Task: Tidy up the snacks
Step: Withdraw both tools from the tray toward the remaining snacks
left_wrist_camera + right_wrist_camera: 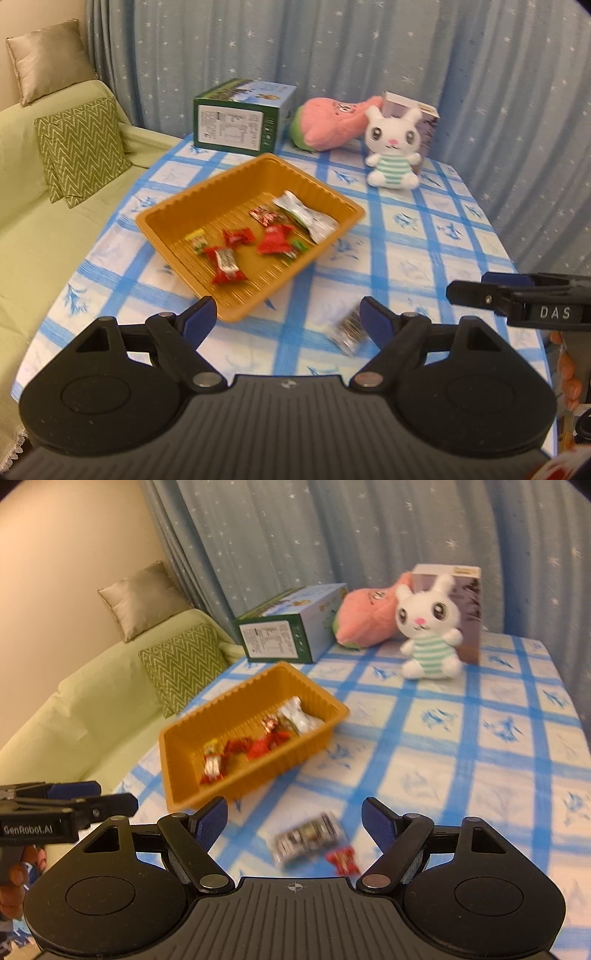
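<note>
A: What sits around the orange tray [177,210] on the counter [424,258]?

B: Behind it, along the curtain [369,48], stand a green box [236,123], a pink plush [328,123], a white bunny plush [393,147] and a second box [430,118] behind the bunny. To the side is a sofa [55,221] with two cushions. Nothing lies between the tray and the loose snacks.

A: How many snacks?

B: In the tray I count about six: a silver packet [306,214] at the far corner, several red-wrapped ones and a small yellow-green one. Some overlap, so the count is rough. On the cloth outside it the right wrist view shows two more: a clear dark-printed packet [308,838] and a small red candy [343,860] just beside it.

A: Which way does the clear packet lie?

B: Flat, its long axis slanting up toward the right in that view; it is blurred. The tray's long axis runs diagonally, one corner toward the box.

A: And the grippers?

B: The left gripper [286,317] is spread wide with nothing between its fingers, over the tray's near corner, the clear packet by its right finger. The right gripper [295,819] is likewise spread and empty, with both loose snacks lying between its fingers.
</note>
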`<action>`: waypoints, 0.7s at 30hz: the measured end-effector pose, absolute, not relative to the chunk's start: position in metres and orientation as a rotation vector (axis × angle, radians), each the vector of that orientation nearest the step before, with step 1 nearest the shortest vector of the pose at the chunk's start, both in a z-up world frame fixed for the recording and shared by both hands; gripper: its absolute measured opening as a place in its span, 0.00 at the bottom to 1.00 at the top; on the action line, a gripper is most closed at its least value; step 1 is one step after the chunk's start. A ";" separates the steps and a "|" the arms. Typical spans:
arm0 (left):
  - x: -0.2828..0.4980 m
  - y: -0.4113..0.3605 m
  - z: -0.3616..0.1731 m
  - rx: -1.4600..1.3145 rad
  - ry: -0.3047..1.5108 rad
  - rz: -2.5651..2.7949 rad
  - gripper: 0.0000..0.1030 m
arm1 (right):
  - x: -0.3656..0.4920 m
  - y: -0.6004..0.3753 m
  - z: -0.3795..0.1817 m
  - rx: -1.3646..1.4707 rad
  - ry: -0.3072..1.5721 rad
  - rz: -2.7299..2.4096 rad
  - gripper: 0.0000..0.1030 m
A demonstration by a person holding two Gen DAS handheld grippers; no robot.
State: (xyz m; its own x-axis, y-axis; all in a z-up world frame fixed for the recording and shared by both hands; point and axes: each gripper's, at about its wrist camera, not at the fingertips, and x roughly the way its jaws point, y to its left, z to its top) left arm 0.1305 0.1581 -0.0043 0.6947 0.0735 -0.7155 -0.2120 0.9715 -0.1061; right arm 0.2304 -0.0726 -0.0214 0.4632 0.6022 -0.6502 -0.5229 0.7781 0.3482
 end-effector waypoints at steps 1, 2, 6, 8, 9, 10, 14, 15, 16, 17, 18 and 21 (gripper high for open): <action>0.127 0.153 -0.005 -0.185 0.790 0.155 0.81 | 0.225 -0.079 -0.023 0.103 0.851 0.691 0.77; 0.123 0.147 -0.006 -0.184 0.794 0.149 0.81 | 0.220 -0.085 -0.025 0.102 0.860 0.689 0.77; 0.111 0.126 -0.010 -0.171 0.808 0.126 0.81 | 0.200 -0.108 -0.031 0.087 0.890 0.677 0.77; 0.105 0.115 -0.012 -0.165 0.817 0.114 0.81 | 0.192 -0.119 -0.034 0.081 0.902 0.670 0.77; 0.103 0.110 -0.013 -0.162 0.821 0.108 0.81 | 0.188 -0.124 -0.036 0.079 0.907 0.666 0.77; 0.101 0.105 -0.014 -0.160 0.826 0.102 0.81 | 0.184 -0.130 -0.037 0.076 0.910 0.663 0.77; 0.091 0.087 -0.019 -0.156 0.843 0.083 0.81 | 0.170 -0.147 -0.042 0.070 0.925 0.644 0.77; 0.089 0.083 -0.020 -0.154 0.847 0.080 0.81 | 0.168 -0.151 -0.043 0.071 0.927 0.640 0.77; 0.087 0.079 -0.022 -0.153 0.851 0.077 0.81 | 0.165 -0.155 -0.043 0.071 0.929 0.637 0.77; 0.085 0.075 -0.023 -0.153 0.855 0.074 0.81 | 0.163 -0.159 -0.044 0.069 0.931 0.632 0.77; 0.084 0.072 -0.024 -0.153 0.860 0.071 0.81 | 0.161 -0.162 -0.044 0.067 0.935 0.627 0.77; 0.078 0.062 -0.028 -0.149 0.872 0.067 0.81 | 0.154 -0.170 -0.047 0.053 0.943 0.624 0.77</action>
